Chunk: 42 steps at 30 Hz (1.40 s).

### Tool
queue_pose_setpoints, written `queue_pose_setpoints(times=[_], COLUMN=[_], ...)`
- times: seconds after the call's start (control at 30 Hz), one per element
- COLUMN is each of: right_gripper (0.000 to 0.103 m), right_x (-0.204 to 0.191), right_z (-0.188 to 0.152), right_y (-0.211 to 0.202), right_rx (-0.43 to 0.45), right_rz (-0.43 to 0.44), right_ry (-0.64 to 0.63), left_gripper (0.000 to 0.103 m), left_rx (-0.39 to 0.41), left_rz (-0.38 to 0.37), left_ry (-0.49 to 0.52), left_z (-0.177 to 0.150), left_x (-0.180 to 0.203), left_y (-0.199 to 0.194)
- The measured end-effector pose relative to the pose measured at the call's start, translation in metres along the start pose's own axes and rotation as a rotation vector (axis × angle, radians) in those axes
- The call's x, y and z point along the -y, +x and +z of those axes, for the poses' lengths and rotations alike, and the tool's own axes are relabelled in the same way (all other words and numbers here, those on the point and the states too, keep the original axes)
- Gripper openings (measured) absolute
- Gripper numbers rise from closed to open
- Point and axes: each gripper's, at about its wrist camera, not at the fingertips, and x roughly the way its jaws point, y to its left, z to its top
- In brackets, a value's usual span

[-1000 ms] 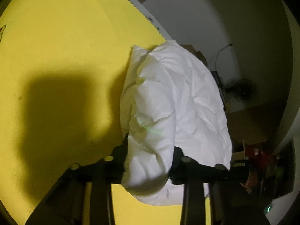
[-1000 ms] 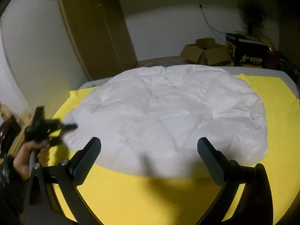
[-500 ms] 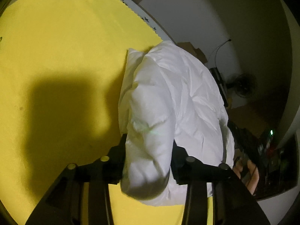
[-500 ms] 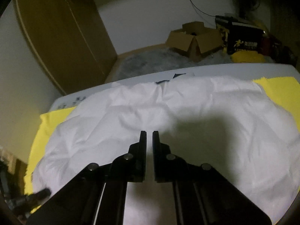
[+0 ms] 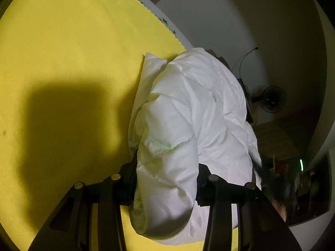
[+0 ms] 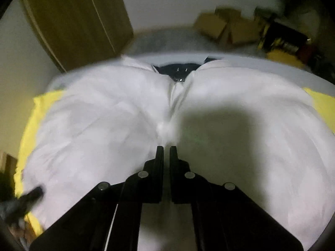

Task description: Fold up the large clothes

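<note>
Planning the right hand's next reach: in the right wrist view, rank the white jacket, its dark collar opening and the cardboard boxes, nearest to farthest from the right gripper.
1. white jacket: directly under the right gripper.
2. dark collar opening: straight ahead, at the jacket's far edge.
3. cardboard boxes: upper right, on the floor by the wall.

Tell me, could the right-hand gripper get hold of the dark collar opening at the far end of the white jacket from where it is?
Probably yes: only open white jacket lies between the right gripper and the dark collar opening, though its jaws are shut now.

jacket (image 5: 199,108): white, quilted | cloth (image 5: 73,52): yellow | tools (image 6: 166,150): black | wardrobe (image 6: 73,21): brown
</note>
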Motion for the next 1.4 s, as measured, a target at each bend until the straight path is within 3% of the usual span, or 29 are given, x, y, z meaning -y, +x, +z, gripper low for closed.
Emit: queue_pose_setpoints(times=[0.07,0.2,0.27,0.33,0.43,0.53,0.63,0.7,0.8,0.87,0.93,0.97,1.03,1.07,1.1,1.17,1.2,1.27,1.33,1.4], right_gripper=[0.003,0.0,0.001,0.001,0.0,0.001,0.004,0.004,0.003,0.004,0.005,0.006,0.02,0.039,0.047,0.047,0.046,0.046,0.047,0.047], right_x=[0.0,0.008,0.008,0.0,0.0,0.01,0.019,0.014,0.006,0.004,0.018,0.02,0.025,0.027,0.036,0.042,0.041,0.031,0.022,0.033], right_z=[-0.049,-0.07,-0.075,-0.092,-0.129,-0.124,-0.127,-0.139,-0.15,-0.15,-0.14,-0.131,-0.117,-0.11,-0.098,-0.083,-0.081,-0.084,-0.087,-0.09], right_y=[-0.011,0.003,-0.024,-0.06,-0.035,-0.034,-0.066,-0.061,-0.038,-0.04,-0.063,-0.075,-0.094,-0.091,-0.08,-0.049,-0.021,-0.005,-0.009,-0.035], right_rx=[-0.045,-0.027,-0.017,0.067,-0.028,-0.032,-0.035,-0.097,-0.04,-0.053,-0.043,0.012,0.123,0.133,0.111,0.028,-0.057,-0.052,-0.067,-0.049], right_rz=[0.042,0.05,0.047,0.024,0.01,0.054,0.066,0.057,-0.007,-0.013,0.092,0.138,0.107,0.1,0.111,0.164,0.162,0.089,0.048,0.141], right_ry=[0.017,0.024,0.044,-0.023,-0.102,-0.072,0.001,-0.045,-0.181,-0.215,-0.091,-0.059,-0.031,-0.011,0.047,0.092,0.068,-0.067,-0.113,-0.053], left_gripper=[0.042,0.042,0.041,0.041,0.042,0.042,0.042,0.047,0.051,0.051,0.051,0.048,0.041,0.036,0.032,0.029,0.026,0.024,0.02,0.019], left_rx=[-0.005,0.004,0.012,0.016,0.014,0.019,0.022,0.01,-0.002,-0.014,-0.017,-0.012,0.004,0.016,0.034,0.047,0.052,0.055,0.066,0.092], left_rz=[-0.002,0.013,0.016,0.021,0.046,0.08,0.066,0.051,0.061,0.071,0.078,0.079,0.08,0.08,0.077,0.068,0.061,0.071,0.086,0.116], left_ry=[0.0,0.0,-0.003,-0.003,0.016,0.032,0.007,-0.013,-0.023,-0.028,-0.023,-0.016,0.007,0.024,0.051,0.063,0.062,0.079,0.114,0.176], left_z=[0.0,-0.003,-0.006,-0.008,-0.006,-0.008,-0.008,-0.008,-0.005,-0.003,-0.003,-0.005,-0.008,-0.008,-0.01,-0.011,-0.012,-0.012,-0.014,-0.018], left_x=[0.001,0.002,0.002,0.003,0.011,0.017,0.013,0.01,0.009,0.008,0.01,0.011,0.016,0.02,0.025,0.031,0.032,0.038,0.048,0.066], left_y=[0.002,-0.002,-0.005,-0.006,-0.004,-0.007,-0.008,-0.005,-0.004,-0.004,-0.005,-0.006,-0.008,-0.01,-0.014,-0.016,-0.018,-0.022,-0.027,-0.034])
